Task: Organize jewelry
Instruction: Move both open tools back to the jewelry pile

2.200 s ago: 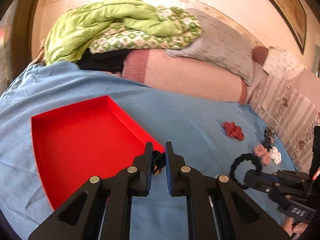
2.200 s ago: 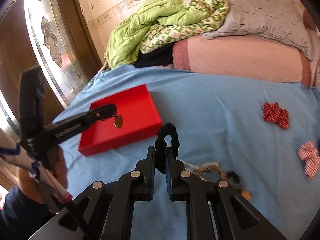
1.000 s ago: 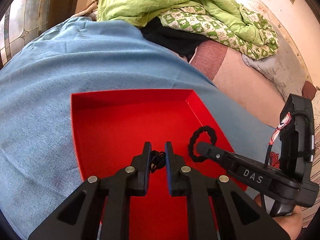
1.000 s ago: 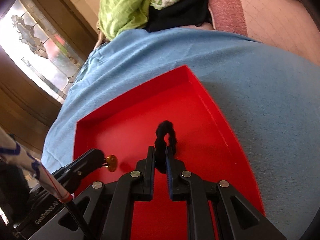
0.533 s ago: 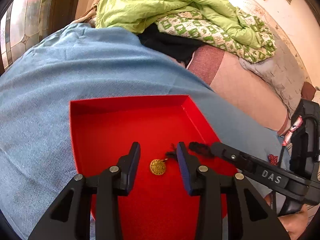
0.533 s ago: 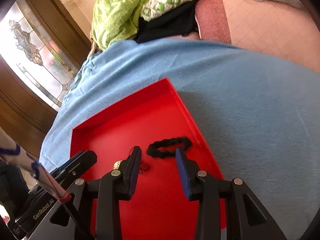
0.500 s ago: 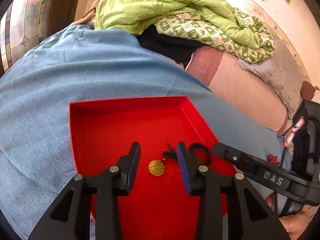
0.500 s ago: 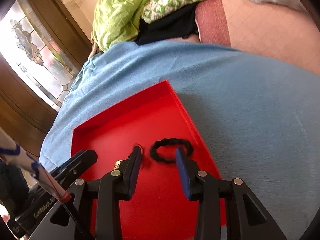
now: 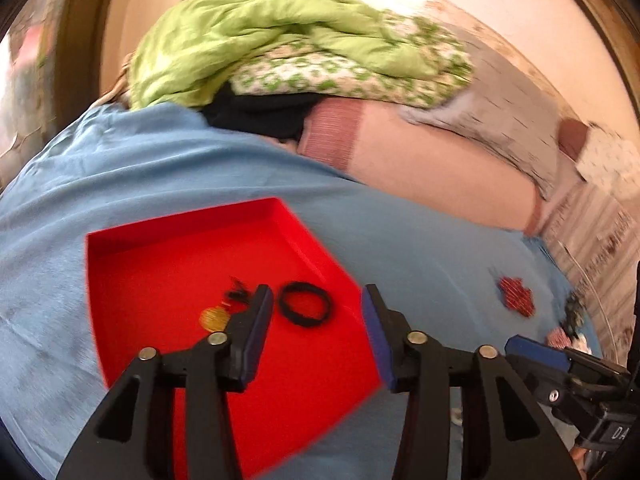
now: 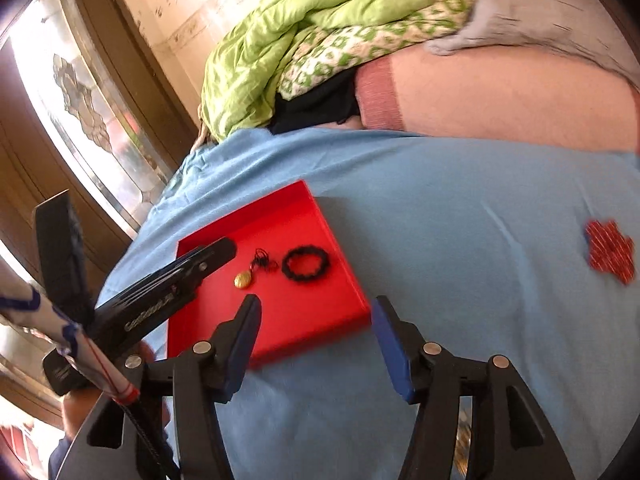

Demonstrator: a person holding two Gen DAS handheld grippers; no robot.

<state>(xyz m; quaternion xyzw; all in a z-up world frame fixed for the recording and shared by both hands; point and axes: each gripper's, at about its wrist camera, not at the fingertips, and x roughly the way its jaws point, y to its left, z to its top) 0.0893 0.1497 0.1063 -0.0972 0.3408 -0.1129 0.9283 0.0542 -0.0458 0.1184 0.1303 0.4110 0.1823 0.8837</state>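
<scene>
Both tongs (image 9: 318, 312) (image 10: 316, 326) tilt downward, jaws opening, empty.

Matt red tray (image 10: 304, 312), shiny gold pendant (image 10: 243, 279), soft blue cloth (image 10: 460, 216).

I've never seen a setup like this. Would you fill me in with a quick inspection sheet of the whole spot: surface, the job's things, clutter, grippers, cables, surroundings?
Surface: blue sheet over a bed.
Job's things: red tray on the sheet, holding a gold pendant on a black cord and a black bracelet lying beside it. A red flower-shaped piece and a small heap of other pieces lie on the sheet, outside the tray.
Clutter: green quilt, dark garment, grey pillow at the bed's far end.
Grippers: left gripper and right gripper, jaws opening, nothing between them.
Cables: nothing seen.
Surroundings: patterned glass door, pale wall.
</scene>
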